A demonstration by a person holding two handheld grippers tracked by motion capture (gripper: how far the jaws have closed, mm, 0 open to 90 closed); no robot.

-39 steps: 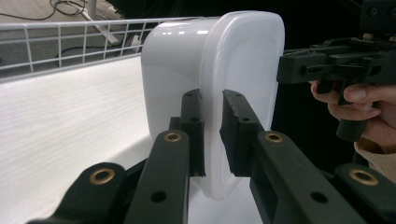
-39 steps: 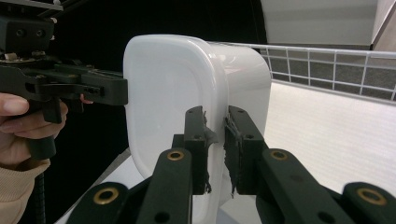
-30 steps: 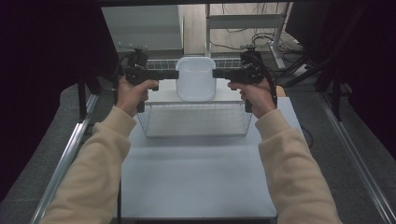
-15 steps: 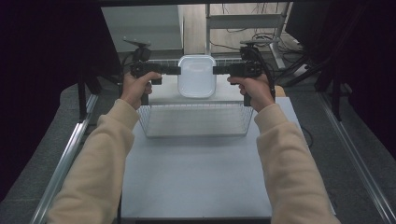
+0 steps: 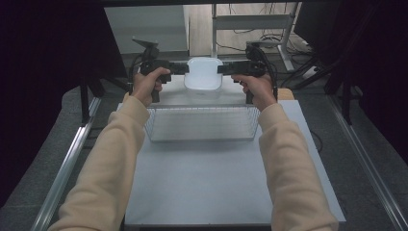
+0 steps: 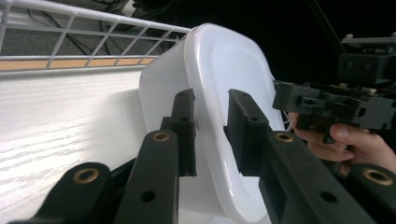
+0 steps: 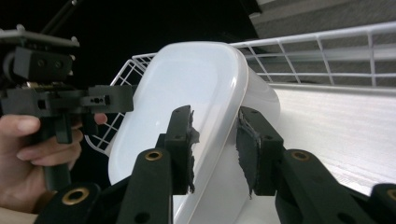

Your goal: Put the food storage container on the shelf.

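White tub point(image 5: 203, 74) hangs above the wire basket point(image 5: 202, 124), left gripper point(image 6: 212, 135) and right gripper point(image 7: 217, 144) fingers each pinching a rim.

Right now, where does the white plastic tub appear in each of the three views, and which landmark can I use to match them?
High view: the white tub is at top centre, held up between the left gripper and right gripper, beyond the wire basket.
Left gripper view: the tub is at centre, its rim between the jaws.
Right gripper view: the tub is at centre, its rim between the jaws.
Shared landmark: the wire basket.
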